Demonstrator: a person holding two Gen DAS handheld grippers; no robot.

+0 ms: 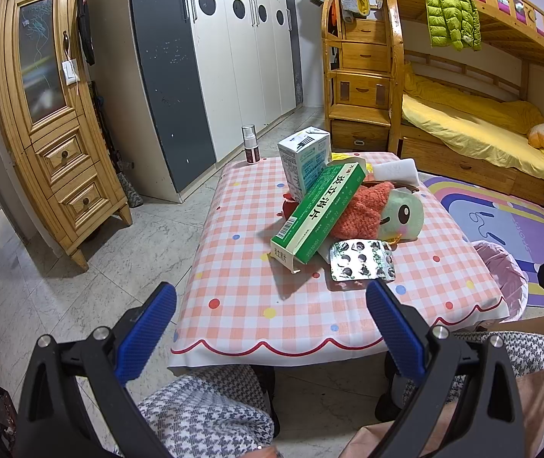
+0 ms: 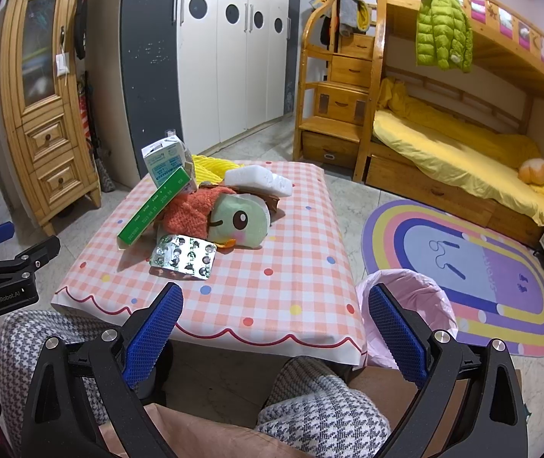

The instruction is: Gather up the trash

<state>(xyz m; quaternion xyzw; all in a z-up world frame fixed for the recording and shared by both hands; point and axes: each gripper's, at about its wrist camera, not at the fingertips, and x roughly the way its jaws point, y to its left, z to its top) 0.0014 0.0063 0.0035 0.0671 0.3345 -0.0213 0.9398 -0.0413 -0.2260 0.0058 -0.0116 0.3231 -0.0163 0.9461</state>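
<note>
A pile lies on the checked table (image 1: 256, 305) (image 2: 294, 267): a green medicine box (image 1: 315, 213) (image 2: 153, 206) leaning on a white-blue carton (image 1: 302, 160) (image 2: 165, 160), a silver blister pack (image 1: 361, 261) (image 2: 184, 255) at the front, an orange knit cloth (image 1: 363, 210) (image 2: 191, 210), a green plush toy (image 1: 401, 215) (image 2: 237, 221) and white foam (image 1: 396, 170) (image 2: 260, 179). A pink-lined bin (image 1: 501, 278) (image 2: 409, 313) stands at the table's right side. My left gripper (image 1: 272, 318) hangs open before the table's near edge. My right gripper (image 2: 275, 322) is open too, nothing in it.
A small spray bottle (image 1: 249, 149) stands on the table's far left corner. Wooden cabinet (image 1: 50, 114), wardrobe (image 1: 233, 57), bunk bed (image 2: 462, 145) and a rainbow rug (image 2: 474, 267) surround the table. A person's knees in checked trousers (image 2: 321, 408) sit under the near edge.
</note>
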